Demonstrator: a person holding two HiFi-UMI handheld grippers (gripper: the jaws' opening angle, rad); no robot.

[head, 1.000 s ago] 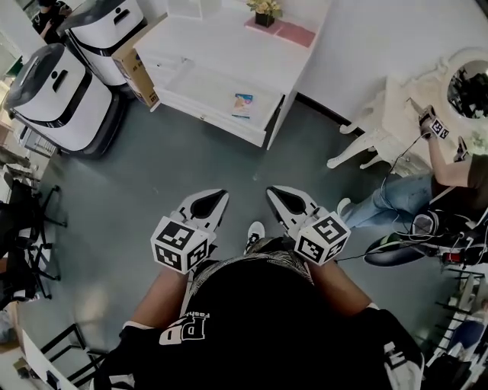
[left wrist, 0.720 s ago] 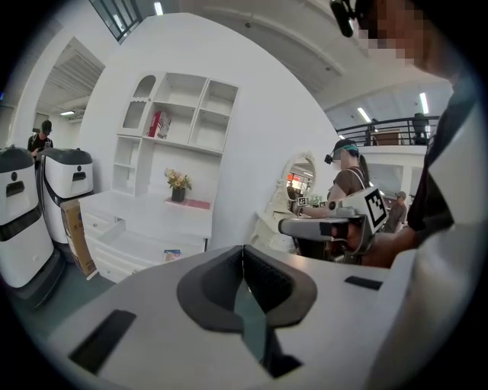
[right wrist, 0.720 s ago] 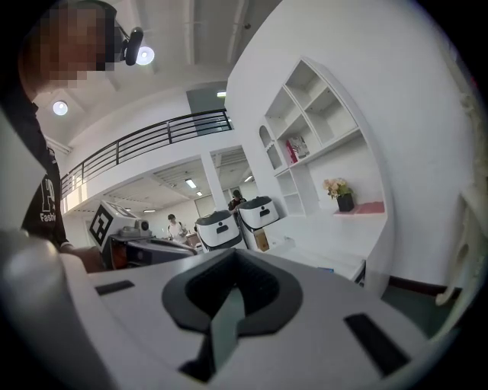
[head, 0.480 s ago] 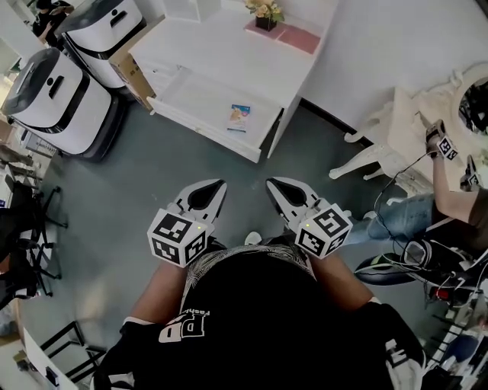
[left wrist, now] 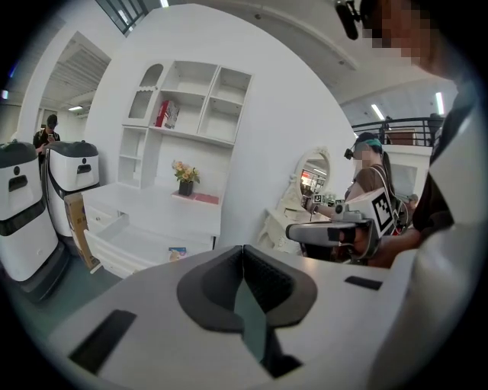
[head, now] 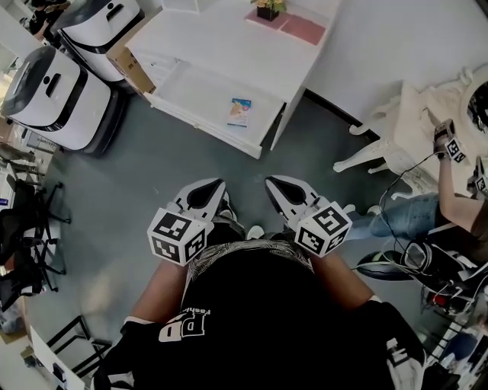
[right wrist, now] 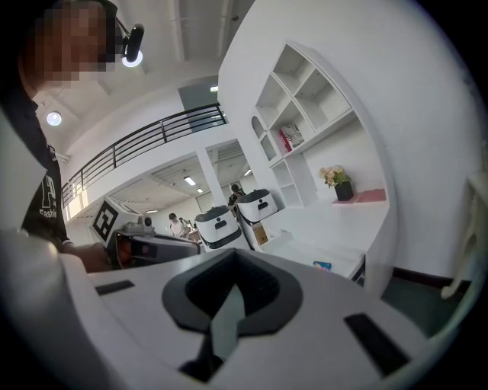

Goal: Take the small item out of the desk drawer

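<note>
A small blue printed item (head: 240,111) lies in the open drawer (head: 200,96) of the white desk (head: 229,46), seen from above in the head view. Both grippers are held side by side in front of the person's body, well short of the drawer and over the grey floor. My left gripper (head: 220,185) is shut with nothing in it, and its jaws meet tip to tip (left wrist: 242,248). My right gripper (head: 269,182) is likewise shut and empty (right wrist: 232,252). The item (left wrist: 177,253) shows far ahead in the left gripper view, and the same item (right wrist: 323,266) shows in the right gripper view.
Two white rounded machines (head: 57,87) and a cardboard box (head: 131,67) stand left of the desk. A flower pot (head: 267,9) and a pink mat (head: 303,29) sit on the desk top. A seated person (head: 427,206) and a white chair (head: 385,148) are at the right; black chairs (head: 27,228) are at the left.
The person has stepped toward the desk with both shut grippers; the open drawer now sits a little lower and nearer in the head view.
</note>
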